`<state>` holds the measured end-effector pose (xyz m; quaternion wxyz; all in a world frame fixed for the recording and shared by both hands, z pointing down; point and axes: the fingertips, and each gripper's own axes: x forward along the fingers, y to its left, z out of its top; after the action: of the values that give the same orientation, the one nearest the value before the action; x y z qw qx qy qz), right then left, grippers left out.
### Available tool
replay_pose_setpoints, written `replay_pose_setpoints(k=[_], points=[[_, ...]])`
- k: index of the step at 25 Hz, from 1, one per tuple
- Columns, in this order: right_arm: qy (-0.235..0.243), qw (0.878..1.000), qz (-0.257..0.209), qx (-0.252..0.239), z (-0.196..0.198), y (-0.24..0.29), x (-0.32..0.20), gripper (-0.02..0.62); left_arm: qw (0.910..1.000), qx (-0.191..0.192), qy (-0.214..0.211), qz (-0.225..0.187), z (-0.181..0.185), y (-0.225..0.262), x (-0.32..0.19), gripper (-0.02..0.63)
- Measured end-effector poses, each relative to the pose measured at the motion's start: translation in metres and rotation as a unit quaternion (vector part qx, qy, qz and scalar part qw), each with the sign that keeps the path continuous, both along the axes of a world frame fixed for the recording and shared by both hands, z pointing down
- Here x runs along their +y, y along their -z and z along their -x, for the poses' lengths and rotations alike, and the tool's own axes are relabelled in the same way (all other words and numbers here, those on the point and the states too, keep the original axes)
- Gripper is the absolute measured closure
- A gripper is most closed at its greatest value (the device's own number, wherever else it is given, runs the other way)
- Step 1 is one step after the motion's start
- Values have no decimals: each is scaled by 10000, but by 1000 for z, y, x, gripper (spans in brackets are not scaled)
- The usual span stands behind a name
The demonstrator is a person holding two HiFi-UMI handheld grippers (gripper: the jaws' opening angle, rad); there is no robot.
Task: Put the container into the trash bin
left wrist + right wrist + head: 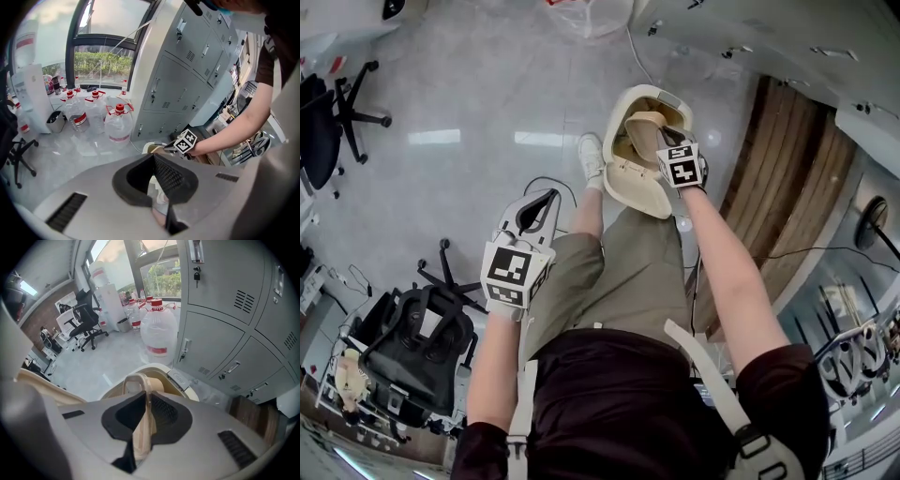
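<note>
The container (645,131), a tan thin-walled piece, is held over the open mouth of the trash bin (656,92), partly inside the rim. In the right gripper view one container (140,390) wall is seen edge-on, pinched btwn the jaws of the right claw (146,397). The bin rim (187,385) lies just beyond, at approx. 1 o'clock. In the head view the right claw (666,150) comes in from the 4 o'clock side of the bin. The cream lid (633,187) is tipped open toward the person, at 6 o'clock of the mouth.

The left claw (546,197) is held at 8 o'clock of the bin, well apart from it, above the person's thigh. In the left gripper view the left claw (153,157) is seen w/ jaws brought together at the tips and nothing btwn them. The right gripper's marker cube (186,140) shows just past them at 1 o'clock.

A white shoe (592,155) is planted on the grey floor (469,94) just beside the bin, at its 9 o'clock. Grey lockers (225,310) stand behind the bin, w/ water jugs (159,329) at 12 o'clock. A black office chair (422,337) sits at 7 o'clock of the left claw.
</note>
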<state>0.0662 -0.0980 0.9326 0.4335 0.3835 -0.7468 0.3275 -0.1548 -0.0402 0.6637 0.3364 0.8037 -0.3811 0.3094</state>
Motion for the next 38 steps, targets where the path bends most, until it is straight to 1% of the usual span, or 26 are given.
replay_pose_setpoints(k=[3,7,11,16,25,29,32,38], points=[[23,9999,76,114,0,-15,0,548,10000,-15,5,17,6,-5,5,598],[-92,9995,220,200,-1,-33,-1,548,9999,-53,36,118,11,-14,11,598],[-142,9992,249,279,3,-43,-4,548,9998,-69,48,196,16,-19,18,598],[-223,9988,297,309,5,-54,-6,548,9996,-79,19,289,16,-26,22,598],[-450,9964,521,503,1,-73,-4,548,9991,-91,-73,400,14,-35,29,598],[-625,9950,653,428,0,-78,-3,548,9992,-30,-110,380,13,-37,29,598],[-708,9946,665,363,2,-79,-3,545,9991,-24,-134,391,13,-38,28,598],[-647,9951,681,321,6,-80,-4,532,9992,-5,-103,382,10,-40,22,598]])
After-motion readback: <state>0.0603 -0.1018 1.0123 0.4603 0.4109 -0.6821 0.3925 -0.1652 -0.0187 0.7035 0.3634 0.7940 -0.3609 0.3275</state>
